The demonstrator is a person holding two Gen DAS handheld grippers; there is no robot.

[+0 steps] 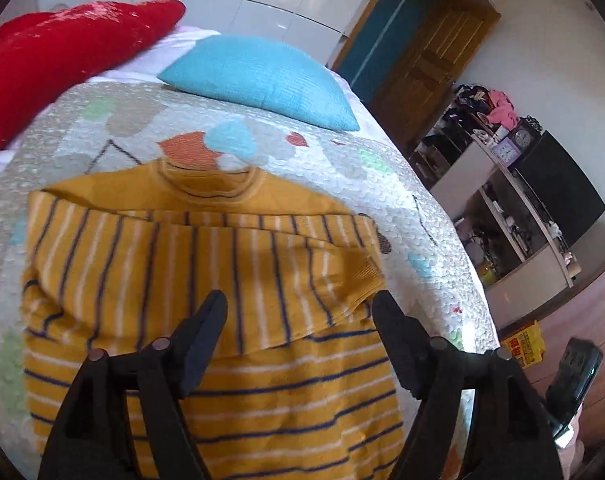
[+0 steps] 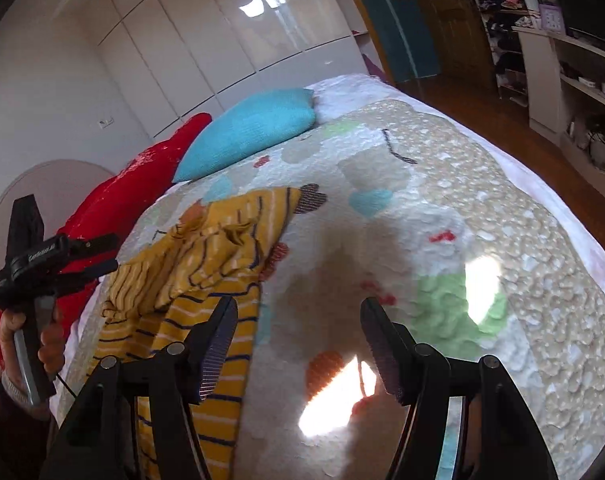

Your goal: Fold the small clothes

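Note:
A small mustard-yellow sweater (image 1: 206,280) with navy and white stripes lies on the quilted bedspread (image 1: 342,168), both sleeves folded across its chest, collar at the far end. My left gripper (image 1: 300,300) is open and empty, hovering over the sweater's middle, near the folded sleeve's cuff. In the right wrist view the sweater (image 2: 198,264) lies to the left. My right gripper (image 2: 298,308) is open and empty above bare bedspread (image 2: 422,208), just right of the sweater's edge. The left gripper's body (image 2: 42,264) and the hand holding it show at the far left.
A turquoise pillow (image 1: 258,76) and a red cushion (image 1: 58,64) lie at the head of the bed. White wardrobe doors (image 2: 206,28) stand behind. A shelf unit (image 1: 514,200) with clutter and a wooden door (image 1: 426,60) stand right of the bed, beyond its edge.

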